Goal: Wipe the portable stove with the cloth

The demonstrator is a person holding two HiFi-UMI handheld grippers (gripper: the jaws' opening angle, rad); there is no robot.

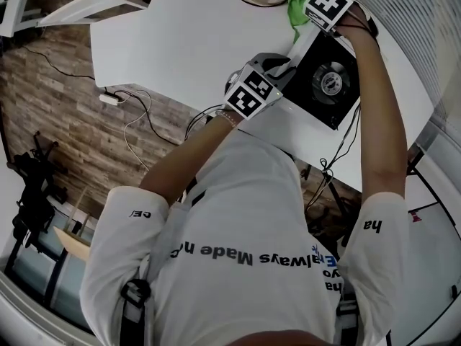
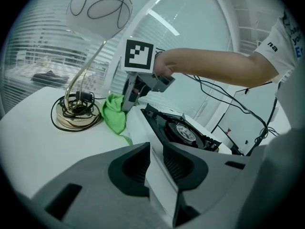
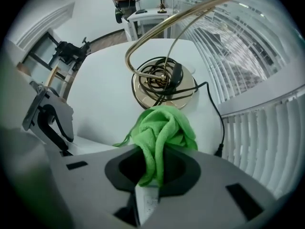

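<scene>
Left gripper (image 2: 157, 168) and right gripper (image 3: 151, 171) clamped

We find the table (image 1: 180, 34) ahead w/ the portable stove (image 1: 328, 81) on it, at the edge nearest us. The cloth (image 3: 164, 128) sits just beside the stove's far corner, btwn stove and lamp base (image 3: 164, 87). Lamp base stands on the table behind the cloth; a cable (image 3: 157, 78) is coiled on it. Left tool (image 2: 155, 171): at the stove's near side, stove edge btwn its jaws. Right tool (image 3: 150, 175): at the far side, cloth btwn its jaws. Window blinds (image 3: 248, 46) run along the table's right side, past the lamp base.
</scene>
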